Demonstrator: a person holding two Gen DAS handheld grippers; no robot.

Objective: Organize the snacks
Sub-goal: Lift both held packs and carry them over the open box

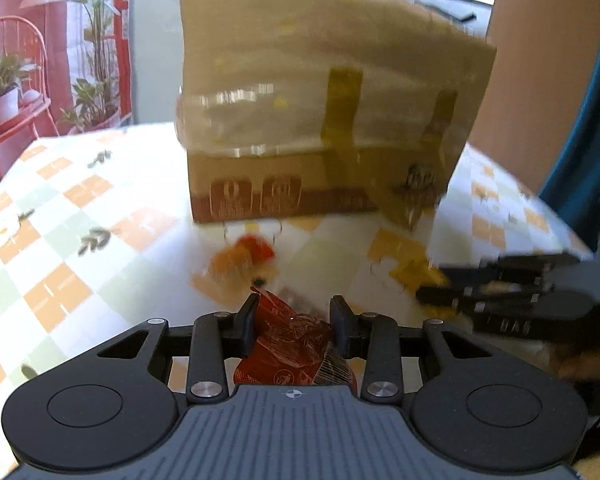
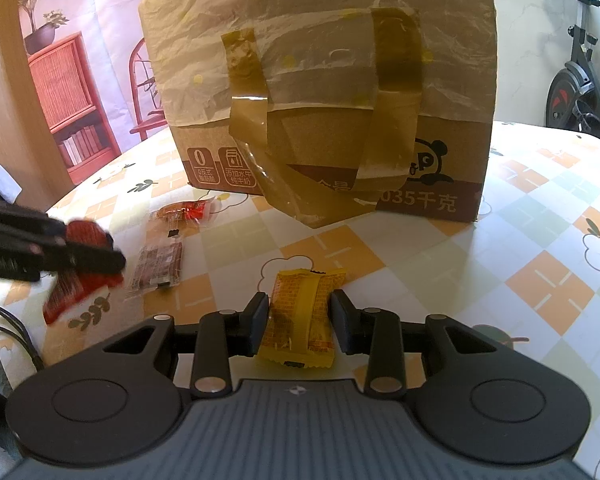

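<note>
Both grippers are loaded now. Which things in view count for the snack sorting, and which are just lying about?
Job:
left gripper holding red packet
right gripper holding yellow packet
orange-red snack
brown bar
cardboard box

Lying about:
exercise bike
checked tablecloth

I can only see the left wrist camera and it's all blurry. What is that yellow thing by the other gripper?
Observer: It's a yellow snack packet, held between the right gripper's fingers.
Operator: Is it up in the air?
Observer: I can't tell; its lower end looks close to the tablecloth.
Operator: What's left on the table?
Observer: Two small packets: a clear one with brown bars and an orange and red one nearer the cardboard box.
Operator: Is my red packet okay?
Observer: Yes, the left gripper holds the red packet above the table.
</note>
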